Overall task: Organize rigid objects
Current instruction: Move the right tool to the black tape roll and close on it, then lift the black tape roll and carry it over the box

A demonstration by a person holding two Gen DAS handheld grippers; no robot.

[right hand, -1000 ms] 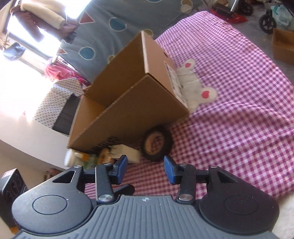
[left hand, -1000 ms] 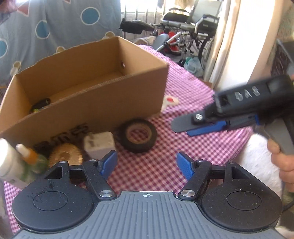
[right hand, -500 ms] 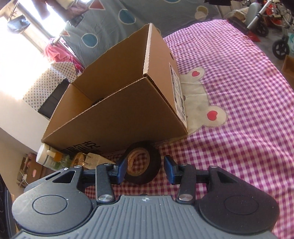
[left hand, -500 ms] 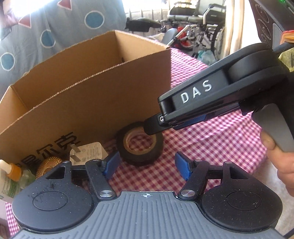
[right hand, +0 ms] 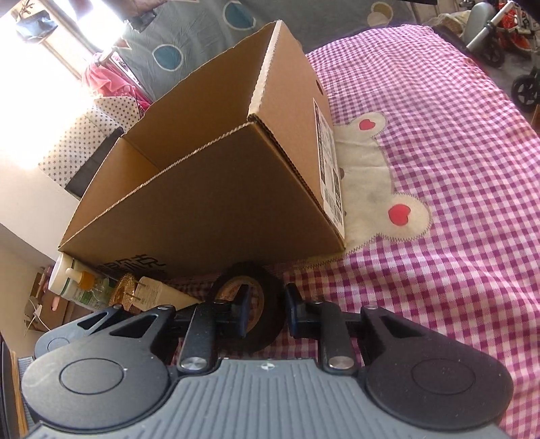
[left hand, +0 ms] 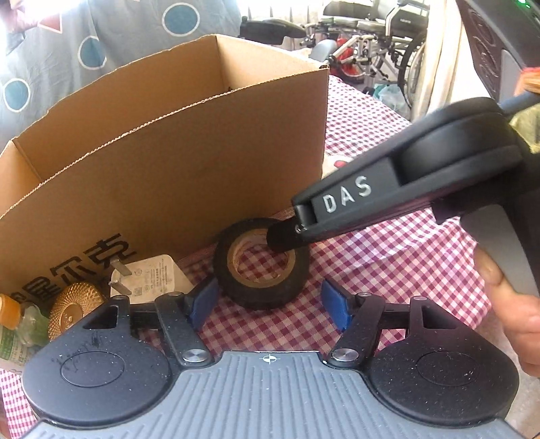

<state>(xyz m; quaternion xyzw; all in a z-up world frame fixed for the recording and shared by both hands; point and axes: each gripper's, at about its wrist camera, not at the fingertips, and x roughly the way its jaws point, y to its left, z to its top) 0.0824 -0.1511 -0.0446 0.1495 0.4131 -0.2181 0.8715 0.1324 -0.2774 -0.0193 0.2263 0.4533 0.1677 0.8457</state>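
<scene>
**One tape roll pinched at the box's foot**

Pink-and-white checked cloth [right hand: 455, 141] across the whole surface, with a cream patch [right hand: 371, 189] bearing red hearts sewn in beside the box. Far left in the right wrist view, a bright window and a star-dotted cushion; behind the box, grey-blue fabric [left hand: 84, 50] with round blue spots. Far right, past the cloth edge, wheelchairs [left hand: 371, 30] and wheels on the floor.

Along the near wall of the open cardboard box [left hand: 189, 162], left to right: a pump bottle [right hand: 72, 282] lying down, a gold ribbed disc [left hand: 72, 309], a white plug adapter [left hand: 152, 275] with prongs showing, then the black tape roll [left hand: 261, 261]. Roll lying on the cloth just in front of the box, near its right corner; black outer band, brown cardboard core, checked cloth visible through the hole.

Left gripper [left hand: 268, 300] spread wide, blue pads on either side of the roll and apart from it, nothing held. Right gripper [right hand: 265, 312] reaching in from the right, marked DAS on its side, closed on the roll's wall: one finger inside the core, the other outside the black band. A hand [left hand: 513, 304] at the grey handle on the far right.
</scene>
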